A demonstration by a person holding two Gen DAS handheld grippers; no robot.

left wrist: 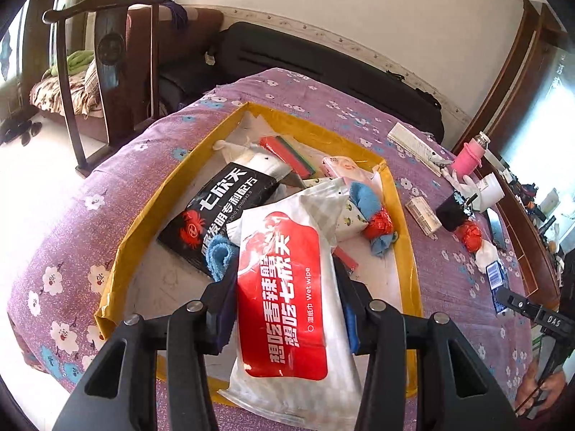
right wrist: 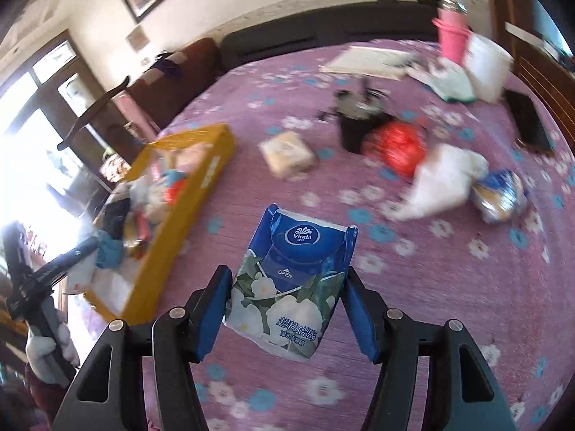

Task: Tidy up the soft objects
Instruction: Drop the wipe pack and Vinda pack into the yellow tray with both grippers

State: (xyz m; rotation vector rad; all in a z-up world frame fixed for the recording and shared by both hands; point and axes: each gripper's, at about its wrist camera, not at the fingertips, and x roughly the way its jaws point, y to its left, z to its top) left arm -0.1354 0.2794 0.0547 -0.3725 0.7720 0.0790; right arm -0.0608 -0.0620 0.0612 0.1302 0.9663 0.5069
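Note:
My left gripper (left wrist: 284,280) is shut on a red-and-white wet wipe pack (left wrist: 280,330), which it holds above the near end of the yellow-rimmed box (left wrist: 201,151). In that box lie a black crab-print pack (left wrist: 219,212), a blue cloth (left wrist: 222,255), a red bundle (left wrist: 377,224) and other soft items. My right gripper (right wrist: 287,276) is shut on a blue Vinda tissue pack (right wrist: 298,244), lifted off the purple floral cloth (right wrist: 413,287). In the right wrist view the yellow box (right wrist: 201,186) stands to the left, with the left gripper (right wrist: 54,269) over its near end.
On the cloth to the right lie a beige tissue pack (right wrist: 287,152), a black pot (right wrist: 355,125), a red bundle (right wrist: 399,143), a white cloth (right wrist: 445,179), a blue-yellow packet (right wrist: 499,194), a phone (right wrist: 528,122) and a pink bottle (right wrist: 451,36). A wooden chair (left wrist: 107,54) stands beyond the far left edge.

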